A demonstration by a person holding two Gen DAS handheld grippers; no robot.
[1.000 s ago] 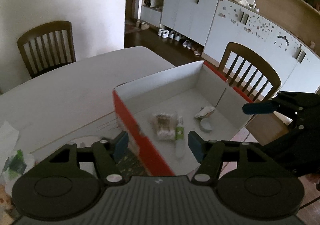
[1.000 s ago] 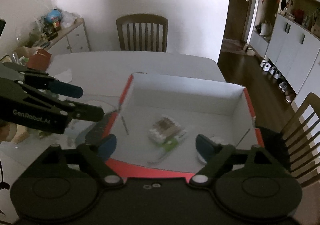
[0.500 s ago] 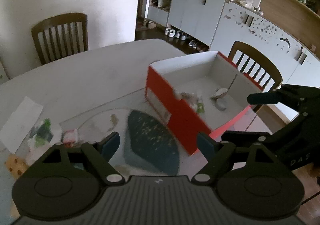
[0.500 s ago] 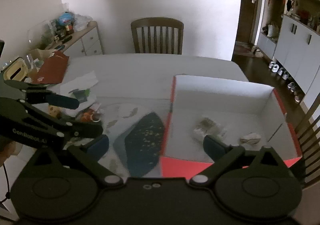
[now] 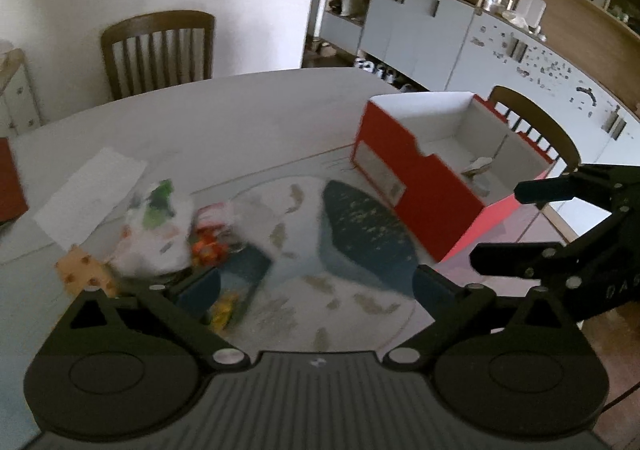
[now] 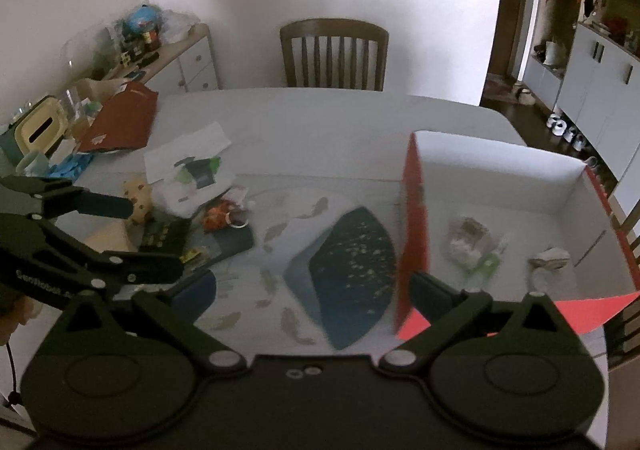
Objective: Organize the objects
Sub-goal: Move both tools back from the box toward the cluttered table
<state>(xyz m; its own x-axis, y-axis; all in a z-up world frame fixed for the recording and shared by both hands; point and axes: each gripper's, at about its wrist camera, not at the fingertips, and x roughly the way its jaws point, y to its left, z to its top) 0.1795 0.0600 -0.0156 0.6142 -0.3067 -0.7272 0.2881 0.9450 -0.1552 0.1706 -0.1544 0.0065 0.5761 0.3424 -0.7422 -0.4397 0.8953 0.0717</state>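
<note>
The left tool is seen with its jaws spread wide and nothing between them; they have just been opening. The right tool is likewise spread wide and empty.

The red cardboard box with a white interior is recorded at the right of the right wrist view, open side up, on the white surface; its long axis runs from lower right toward upper left in the left wrist view. A whitish crumpled packet and a green-and-white tube are noted on the box floor, the tube's axis slanting lower left to upper right.

A dark blue fan-shaped mat with gold flecks lies just left of the box, its narrow end pointing to the lower frame edge. Blurred wrappers and a white plastic bag are heaped at centre left.
</note>
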